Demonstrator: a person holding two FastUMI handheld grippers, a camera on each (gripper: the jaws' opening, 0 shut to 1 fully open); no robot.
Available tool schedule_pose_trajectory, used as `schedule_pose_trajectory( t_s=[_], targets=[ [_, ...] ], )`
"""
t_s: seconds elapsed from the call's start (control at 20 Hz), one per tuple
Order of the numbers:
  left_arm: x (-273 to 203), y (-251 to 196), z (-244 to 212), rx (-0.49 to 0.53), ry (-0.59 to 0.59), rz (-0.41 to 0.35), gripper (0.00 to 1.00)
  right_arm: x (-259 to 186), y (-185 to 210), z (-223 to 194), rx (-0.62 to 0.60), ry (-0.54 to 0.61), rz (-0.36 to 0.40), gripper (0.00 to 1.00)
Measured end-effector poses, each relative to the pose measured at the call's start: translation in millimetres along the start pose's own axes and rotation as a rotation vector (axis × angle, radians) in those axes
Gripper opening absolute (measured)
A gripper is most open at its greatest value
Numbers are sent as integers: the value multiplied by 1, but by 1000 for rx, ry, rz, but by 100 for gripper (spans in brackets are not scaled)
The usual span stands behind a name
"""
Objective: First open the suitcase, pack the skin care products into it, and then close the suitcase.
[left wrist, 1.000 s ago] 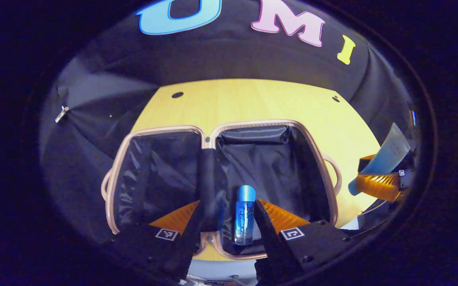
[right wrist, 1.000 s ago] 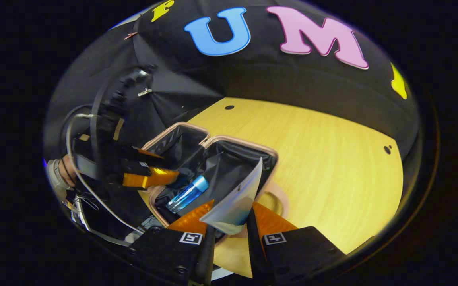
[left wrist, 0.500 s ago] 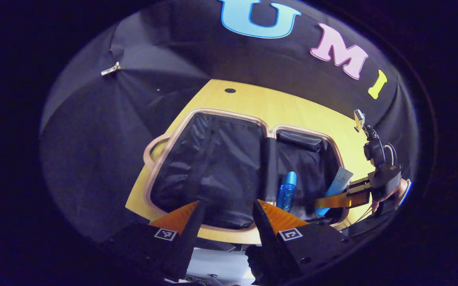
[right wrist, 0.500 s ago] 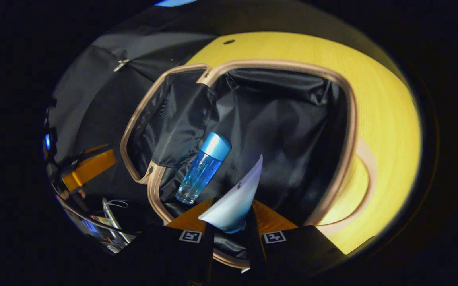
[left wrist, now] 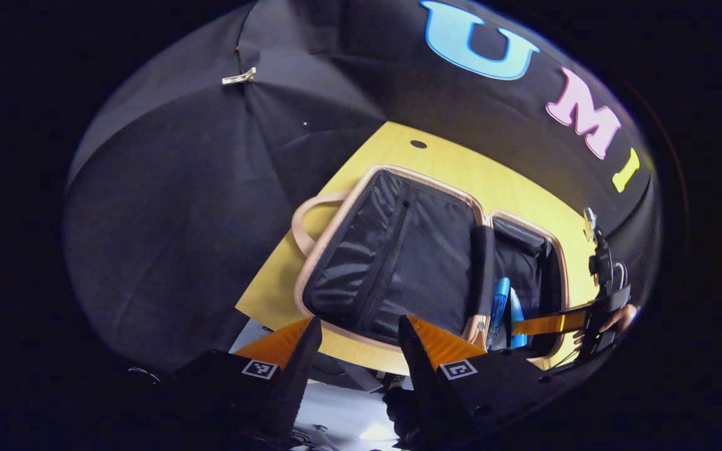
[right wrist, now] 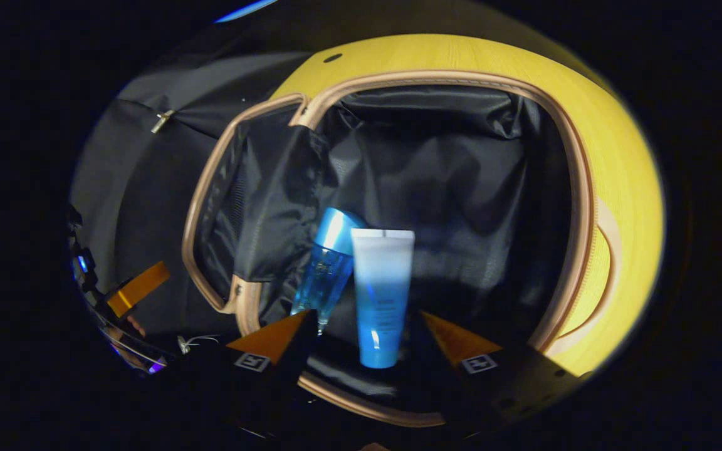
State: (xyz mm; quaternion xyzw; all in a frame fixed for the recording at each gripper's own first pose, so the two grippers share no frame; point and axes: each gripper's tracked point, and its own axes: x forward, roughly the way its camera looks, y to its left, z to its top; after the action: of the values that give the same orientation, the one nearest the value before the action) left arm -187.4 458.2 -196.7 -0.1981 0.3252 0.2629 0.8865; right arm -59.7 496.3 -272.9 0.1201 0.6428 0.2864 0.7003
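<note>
Right gripper view: my right gripper (right wrist: 361, 326) hangs over the open suitcase (right wrist: 577, 188), its fingers spread apart and holding nothing. Between and just ahead of the fingertips lies the tube (right wrist: 380, 294), flat on the black lining, its wide crimped end pointing away from me. Touching the tube on its left is the blue bottle (right wrist: 326, 263), cap away, tilted towards the folded divider flap (right wrist: 273, 207). This view alone gives me the two products as separate shapes; it also catches a far-off finger of the other tongs at the left edge.

Left gripper view: my left gripper (left wrist: 358, 329) stands apart as well, empty, hovering at the near edge of the yellow table (left wrist: 436, 166). Ahead of its fingers lies the mesh-lined half of the suitcase (left wrist: 398, 263), which the other view barely shows. The products appear to the right of my right finger as thin blue slivers, bottle (left wrist: 497, 304) beside tube (left wrist: 516, 319), with the right gripper (left wrist: 539, 324) reaching in over them, held by a hand (left wrist: 621, 318).
</note>
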Motion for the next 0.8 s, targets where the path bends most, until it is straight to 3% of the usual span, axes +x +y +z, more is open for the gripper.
schedule_pose_trajectory(
  t_s=[0.05, 0.2, 0.45, 0.7, 0.8],
  targets=[
    [3, 9, 8, -4, -13, 7, 79, -9, 2, 4, -35, -33, -4, 98],
    [23, 41, 35, -22, -30, 36, 79, -43, 24, 20, -137, -179, 57, 98],
    [62, 83, 82, -91, -13, 100, 79, -123, 44, 25, -282, -330, 112, 97],
    [111, 97, 103, -33, 84, 170, 79, -169, 56, 35, -171, -402, 183, 97],
    [130, 97, 105, -7, 122, 190, 83, -176, 44, 39, -170, -429, 150, 97]
  ],
)
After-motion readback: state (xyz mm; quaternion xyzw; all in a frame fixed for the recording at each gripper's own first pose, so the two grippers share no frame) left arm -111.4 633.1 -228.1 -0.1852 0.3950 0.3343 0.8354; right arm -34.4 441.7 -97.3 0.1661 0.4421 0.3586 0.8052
